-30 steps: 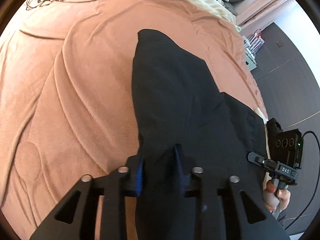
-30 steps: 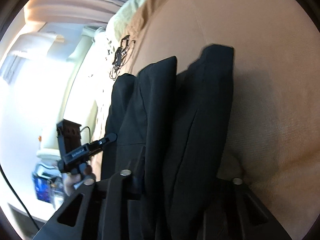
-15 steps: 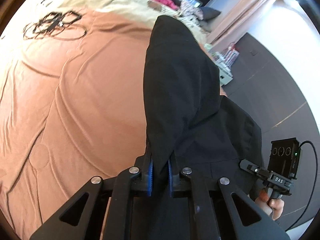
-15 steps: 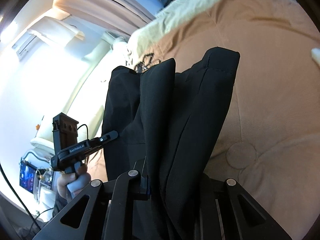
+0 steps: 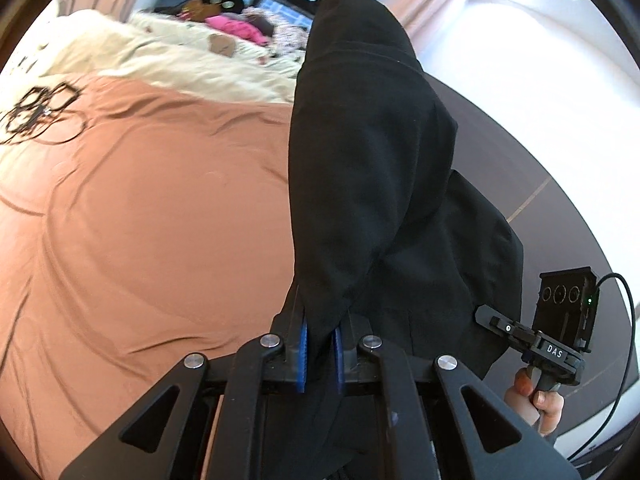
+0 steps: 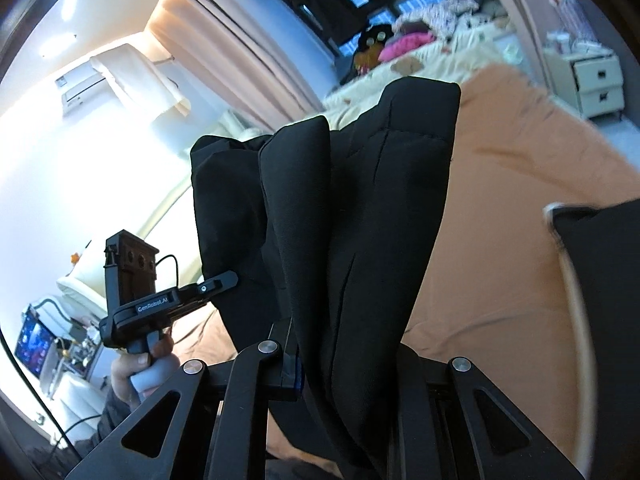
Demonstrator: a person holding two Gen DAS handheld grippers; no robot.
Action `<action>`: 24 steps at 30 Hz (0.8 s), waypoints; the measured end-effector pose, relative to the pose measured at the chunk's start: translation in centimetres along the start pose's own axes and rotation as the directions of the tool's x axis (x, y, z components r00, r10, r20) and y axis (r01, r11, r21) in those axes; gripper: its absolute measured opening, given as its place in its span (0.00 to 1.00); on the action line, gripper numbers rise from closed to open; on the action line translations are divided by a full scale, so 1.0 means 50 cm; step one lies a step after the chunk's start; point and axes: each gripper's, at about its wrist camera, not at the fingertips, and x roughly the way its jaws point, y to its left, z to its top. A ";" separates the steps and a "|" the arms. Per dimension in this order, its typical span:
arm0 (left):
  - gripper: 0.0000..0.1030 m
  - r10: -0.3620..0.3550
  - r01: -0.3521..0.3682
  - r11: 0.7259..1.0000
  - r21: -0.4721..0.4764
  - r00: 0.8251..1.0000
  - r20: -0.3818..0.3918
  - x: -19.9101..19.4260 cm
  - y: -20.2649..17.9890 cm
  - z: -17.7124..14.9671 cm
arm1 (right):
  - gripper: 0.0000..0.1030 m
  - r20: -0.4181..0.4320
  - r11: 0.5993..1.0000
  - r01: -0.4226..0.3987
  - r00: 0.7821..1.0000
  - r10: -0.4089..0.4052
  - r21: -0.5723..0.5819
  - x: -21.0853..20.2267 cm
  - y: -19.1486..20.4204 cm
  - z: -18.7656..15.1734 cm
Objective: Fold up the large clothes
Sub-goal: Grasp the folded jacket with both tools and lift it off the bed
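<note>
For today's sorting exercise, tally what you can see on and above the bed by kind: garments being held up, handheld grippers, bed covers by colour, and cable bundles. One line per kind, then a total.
Black garment, held up: 1
Handheld grippers, left gripper and right gripper: 2
Brown cover: 1
Cream cover: 1
Black cable bundle: 1
Total: 6

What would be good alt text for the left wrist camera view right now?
The left tongs are shut on a fold of a black garment, which hangs above a rust-orange bedspread. At lower right, a hand holds the right tongs against the same garment.
</note>
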 end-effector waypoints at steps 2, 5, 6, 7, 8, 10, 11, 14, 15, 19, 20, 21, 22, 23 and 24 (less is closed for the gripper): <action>0.11 -0.020 0.020 1.000 0.020 1.000 0.003 0.011 -0.050 0.001 | 0.16 0.019 1.000 0.027 0.999 -0.027 -0.011 -0.004 0.007 0.005; 0.11 -0.054 0.054 0.998 0.044 0.999 0.005 0.031 -0.125 0.000 | 0.16 0.052 0.998 0.066 0.997 -0.065 -0.016 -0.016 0.013 0.006; 0.11 -0.066 0.066 0.997 0.050 0.998 0.004 0.040 -0.151 0.000 | 0.16 0.063 0.997 0.079 0.995 -0.078 -0.016 -0.015 0.015 0.006; 0.11 -0.077 0.077 0.995 0.059 0.997 0.002 0.050 -0.180 -0.001 | 0.16 0.074 0.996 0.092 0.993 -0.091 -0.018 -0.013 0.013 0.005; 0.11 -0.086 0.085 0.994 0.066 0.996 0.000 0.057 -0.200 -0.002 | 0.16 0.086 0.994 0.108 0.991 -0.106 -0.019 -0.018 0.008 0.003; 0.11 -0.107 0.107 0.991 0.080 0.994 -0.005 0.074 -0.249 -0.006 | 0.16 0.103 0.991 0.136 0.986 -0.133 -0.020 -0.038 -0.003 0.000; 0.11 -0.118 0.118 0.989 0.087 0.993 -0.007 0.082 -0.267 -0.007 | 0.16 0.113 0.988 0.155 0.982 -0.152 -0.022 -0.066 -0.011 0.004; 0.11 -0.153 0.153 0.983 0.104 0.988 -0.014 0.109 -0.317 -0.008 | 0.16 0.132 0.981 0.194 0.973 -0.189 -0.024 -0.095 -0.014 0.019; 0.11 -0.163 0.164 0.981 0.107 0.986 -0.019 0.117 -0.335 -0.011 | 0.16 0.137 0.978 0.208 0.970 -0.203 -0.022 -0.108 -0.016 0.022; 0.11 -0.193 0.196 0.972 0.130 0.980 -0.036 0.141 -0.385 -0.020 | 0.16 0.148 0.963 0.269 0.953 -0.265 -0.008 -0.160 -0.026 0.023; 0.11 -0.201 0.205 0.970 0.130 0.979 -0.041 0.148 -0.389 -0.021 | 0.16 0.151 0.959 0.285 0.948 -0.280 -0.007 -0.172 -0.031 0.027; 0.11 -0.209 0.213 0.969 0.126 0.977 -0.046 0.156 -0.400 -0.024 | 0.16 0.151 0.954 0.300 0.943 -0.295 -0.009 -0.181 -0.027 0.028; 0.11 -0.216 0.221 0.968 0.122 0.975 -0.051 0.165 -0.408 -0.026 | 0.16 0.151 0.948 0.317 0.938 -0.312 -0.009 -0.192 -0.032 0.031; 0.11 -0.223 0.229 0.966 0.118 0.973 -0.057 0.175 -0.415 -0.030 | 0.16 0.151 0.945 0.328 0.934 -0.324 -0.008 -0.198 -0.032 0.032; 0.11 -0.228 0.233 0.966 0.115 0.972 -0.060 0.180 -0.418 -0.032 | 0.16 0.151 0.940 0.341 0.930 -0.336 -0.006 -0.203 -0.034 0.033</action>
